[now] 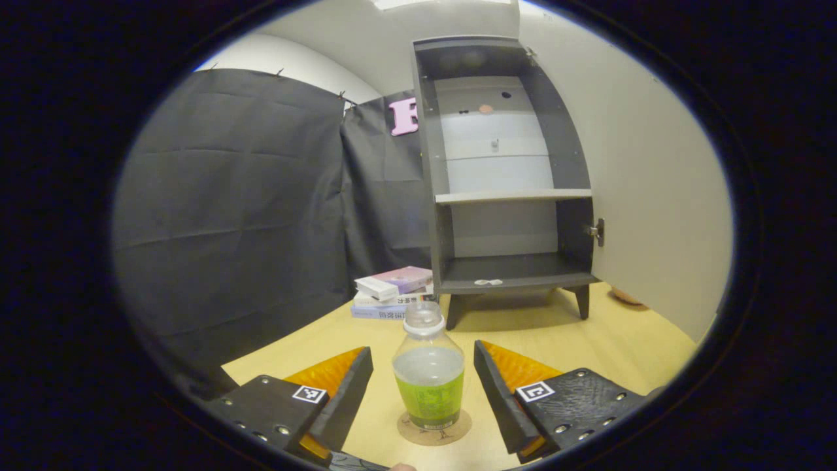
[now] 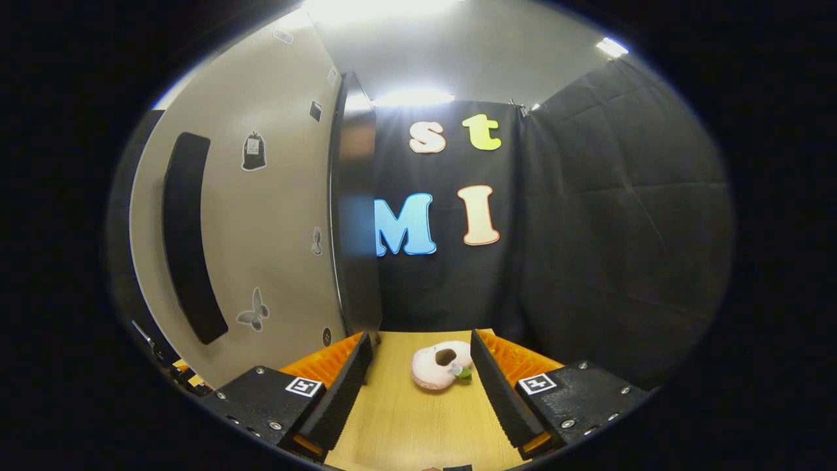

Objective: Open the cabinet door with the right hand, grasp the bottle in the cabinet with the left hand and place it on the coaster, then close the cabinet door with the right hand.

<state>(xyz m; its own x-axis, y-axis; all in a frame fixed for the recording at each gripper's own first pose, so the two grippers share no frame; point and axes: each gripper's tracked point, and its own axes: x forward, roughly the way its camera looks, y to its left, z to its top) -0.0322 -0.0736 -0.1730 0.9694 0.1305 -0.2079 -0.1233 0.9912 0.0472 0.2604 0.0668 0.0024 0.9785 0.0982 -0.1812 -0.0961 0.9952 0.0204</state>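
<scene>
Pale wooden tabletop (image 1: 588, 340) runs back to black cloth walls in the left gripper view. On it the plastic bottle (image 1: 428, 373) stands upright, long axis vertical, white cap up, green drink filling its lower part, its base on a round cork coaster (image 1: 434, 428) near the table's front edge. The left gripper (image 1: 424, 386) is released, its ridged fingers spread either side of the bottle and apart from it. Toward the back edge stands a dark cabinet (image 1: 503, 190) on short legs, with one pale shelf and its light door (image 1: 654, 196) swung wide to the right. A stack of books (image 1: 392, 292) lies just left of it.

Right gripper view: the right gripper (image 2: 418, 379) is spread apart, grasping nothing. The cabinet door (image 2: 261, 229), smooth, with a long dark handle (image 2: 186, 239) and butterfly stickers, fills the left. A pinkish soft toy (image 2: 438, 366) lies on the wood between the fingers, farther off.
</scene>
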